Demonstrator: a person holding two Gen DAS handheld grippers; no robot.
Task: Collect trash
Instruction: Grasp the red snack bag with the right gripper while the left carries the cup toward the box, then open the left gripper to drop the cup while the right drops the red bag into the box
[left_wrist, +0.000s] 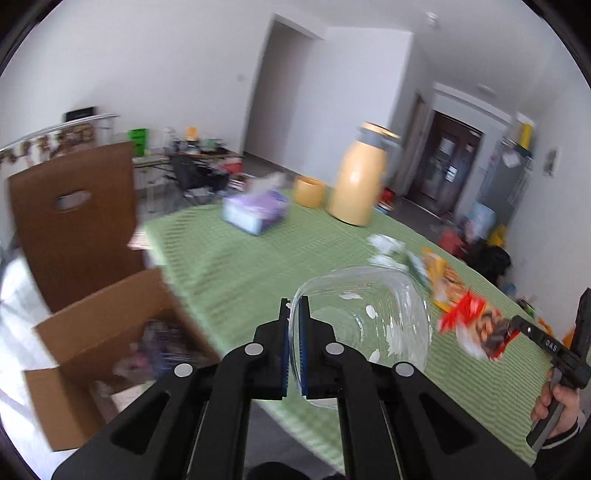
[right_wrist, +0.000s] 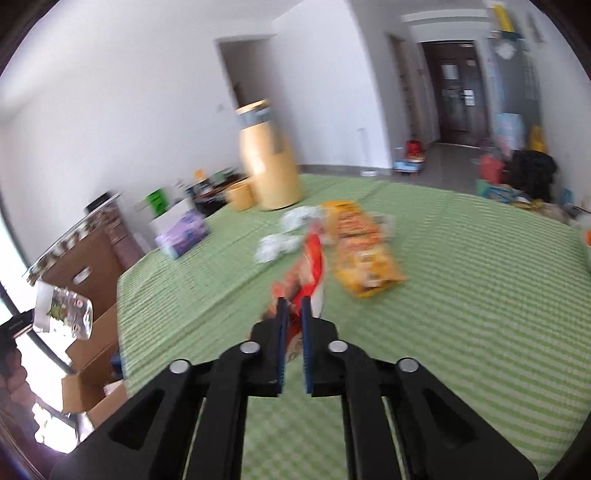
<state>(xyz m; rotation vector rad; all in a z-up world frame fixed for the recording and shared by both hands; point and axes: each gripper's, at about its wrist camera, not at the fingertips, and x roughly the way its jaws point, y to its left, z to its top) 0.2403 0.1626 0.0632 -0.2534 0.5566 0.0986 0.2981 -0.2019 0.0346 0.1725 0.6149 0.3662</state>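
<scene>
My left gripper (left_wrist: 294, 306) is shut on the rim of a clear plastic container (left_wrist: 364, 325) and holds it above the green table's near edge; the container also shows at the left of the right wrist view (right_wrist: 64, 314). My right gripper (right_wrist: 291, 306) is shut on a red snack wrapper (right_wrist: 310, 269), lifted over the table; the wrapper also shows in the left wrist view (left_wrist: 476, 326). An orange snack bag (right_wrist: 364, 251) and crumpled white tissues (right_wrist: 284, 236) lie on the green tablecloth (right_wrist: 461, 295). An open cardboard box (left_wrist: 110, 343) holding trash stands on the floor left of the table.
A yellow thermos (left_wrist: 360, 181), a yellow cup (left_wrist: 309, 190) and a purple tissue pack (left_wrist: 256, 210) stand at the table's far end. A brown chair (left_wrist: 74, 218) stands behind the box. Clutter lies on the floor beyond the table.
</scene>
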